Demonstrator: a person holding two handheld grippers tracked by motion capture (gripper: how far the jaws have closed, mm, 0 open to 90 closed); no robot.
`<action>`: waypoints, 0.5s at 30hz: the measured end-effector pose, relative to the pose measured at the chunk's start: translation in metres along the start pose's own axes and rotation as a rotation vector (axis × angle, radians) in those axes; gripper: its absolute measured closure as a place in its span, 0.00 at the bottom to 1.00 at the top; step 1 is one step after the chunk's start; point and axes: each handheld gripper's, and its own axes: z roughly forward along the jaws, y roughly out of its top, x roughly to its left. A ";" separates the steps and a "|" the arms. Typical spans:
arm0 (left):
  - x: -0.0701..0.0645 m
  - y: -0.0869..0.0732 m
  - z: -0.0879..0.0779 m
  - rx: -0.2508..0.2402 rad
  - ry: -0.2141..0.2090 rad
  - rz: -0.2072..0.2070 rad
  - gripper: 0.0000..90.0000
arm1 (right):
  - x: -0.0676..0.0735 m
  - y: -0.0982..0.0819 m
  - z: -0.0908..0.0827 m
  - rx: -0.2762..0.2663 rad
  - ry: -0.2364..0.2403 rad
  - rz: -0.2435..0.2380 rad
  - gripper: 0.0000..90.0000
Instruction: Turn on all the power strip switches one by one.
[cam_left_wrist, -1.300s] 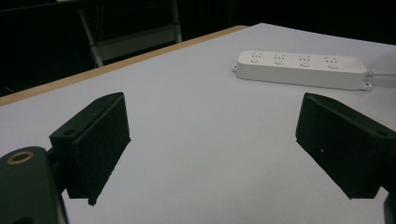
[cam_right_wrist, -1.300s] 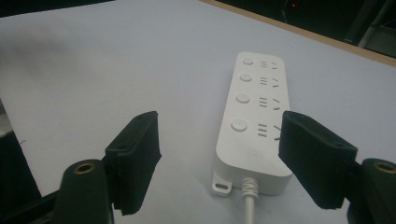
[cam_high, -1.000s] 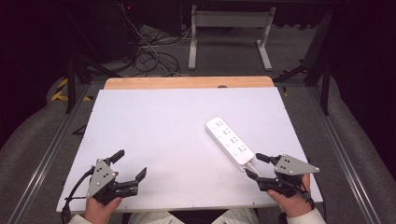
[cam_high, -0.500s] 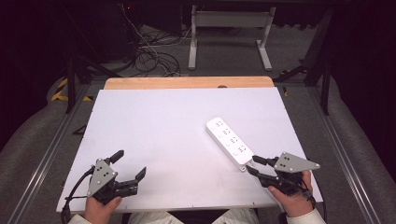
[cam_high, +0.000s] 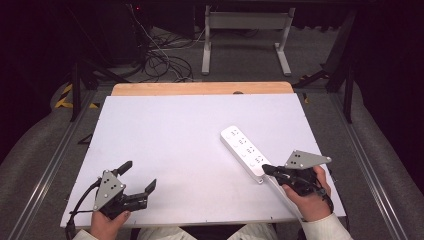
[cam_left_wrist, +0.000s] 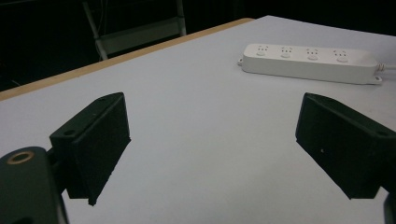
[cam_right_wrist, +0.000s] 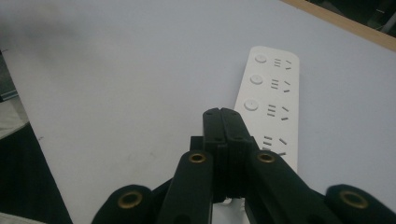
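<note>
Barely started I'd say: right tongs (cam_high: 266, 169) have just clenched with nothing between them, hanging over the near end of the power strip (cam_high: 244, 152) lying on the worktop (cam_high: 170, 135), while left tongs (cam_high: 139, 176) gape idle.

A white table (cam_high: 175, 150) with a wooden far edge stands on a grey floor (cam_high: 240, 60). Beyond it lie tangled cables (cam_high: 160, 57) and a grey metal frame (cam_high: 245, 30).
</note>
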 end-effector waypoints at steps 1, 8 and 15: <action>0.000 0.000 0.000 0.000 0.000 0.001 0.12 | 0.000 0.001 0.001 0.003 0.002 0.002 1.00; -0.001 0.000 0.000 0.003 -0.002 -0.007 0.12 | -0.009 0.008 0.012 0.019 -0.001 0.025 1.00; 0.001 0.000 0.000 0.003 -0.003 0.003 0.12 | -0.021 0.011 0.030 0.065 0.004 0.054 1.00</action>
